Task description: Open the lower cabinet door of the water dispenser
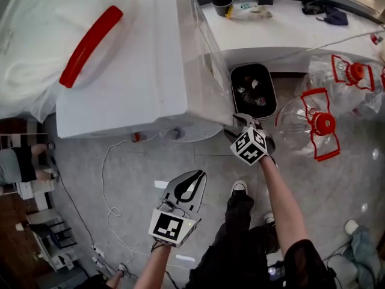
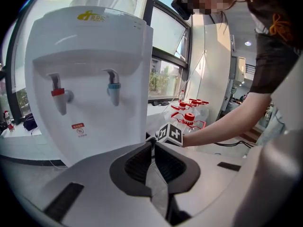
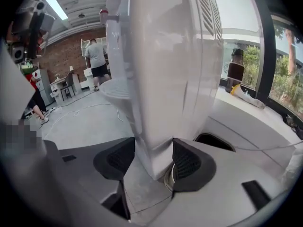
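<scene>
The white water dispenser (image 1: 138,71) stands on the floor with a big bottle (image 1: 42,29) on top; its red and blue taps (image 2: 111,86) face the left gripper view. The lower cabinet door is hidden behind the gripper bodies. My right gripper (image 1: 239,120) is low at the dispenser's right-hand corner. In the right gripper view it (image 3: 149,162) stands open, and the dispenser's (image 3: 170,79) vertical corner edge runs down between its pads. My left gripper (image 1: 198,173) hangs in front of the dispenser, apart from it, and its jaws (image 2: 152,144) are shut on nothing.
A black bin (image 1: 254,89) sits beside the dispenser under a white counter (image 1: 289,29). Clear water bottles with red handles (image 1: 313,122) lie at the right. A white cable (image 1: 111,185) trails on the grey floor. A person (image 3: 98,56) stands far off.
</scene>
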